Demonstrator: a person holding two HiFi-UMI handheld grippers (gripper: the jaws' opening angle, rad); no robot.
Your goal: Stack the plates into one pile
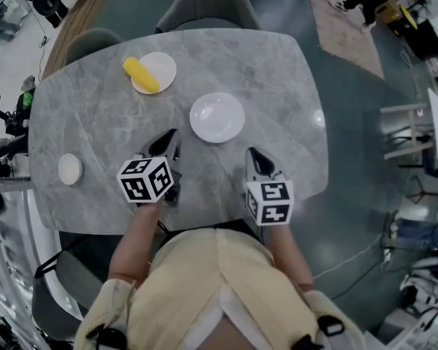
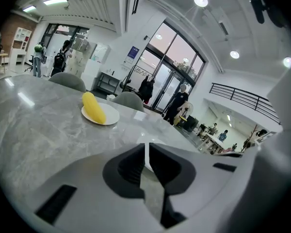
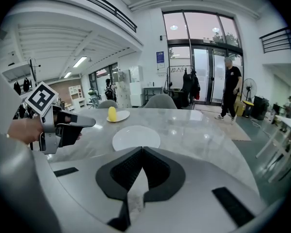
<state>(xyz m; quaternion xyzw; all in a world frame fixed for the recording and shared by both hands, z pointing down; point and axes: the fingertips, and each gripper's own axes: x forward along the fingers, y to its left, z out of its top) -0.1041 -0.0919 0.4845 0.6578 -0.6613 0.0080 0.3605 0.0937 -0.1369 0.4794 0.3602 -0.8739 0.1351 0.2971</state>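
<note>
Three white plates lie apart on the grey table point(image 1: 277, 86): a large empty plate point(image 1: 217, 117) near the middle, a plate point(image 1: 163, 67) bearing a yellow item point(image 1: 141, 74) farther back on the left, and a small plate point(image 1: 70, 169) near the left edge. The left hand-held gripper point(image 1: 172, 135) hangs above the table just left of the large plate, jaws nearly together with a thin slit and nothing between them. The right hand-held gripper point(image 1: 252, 153) is clenched and empty, pointing at the large plate
</note>
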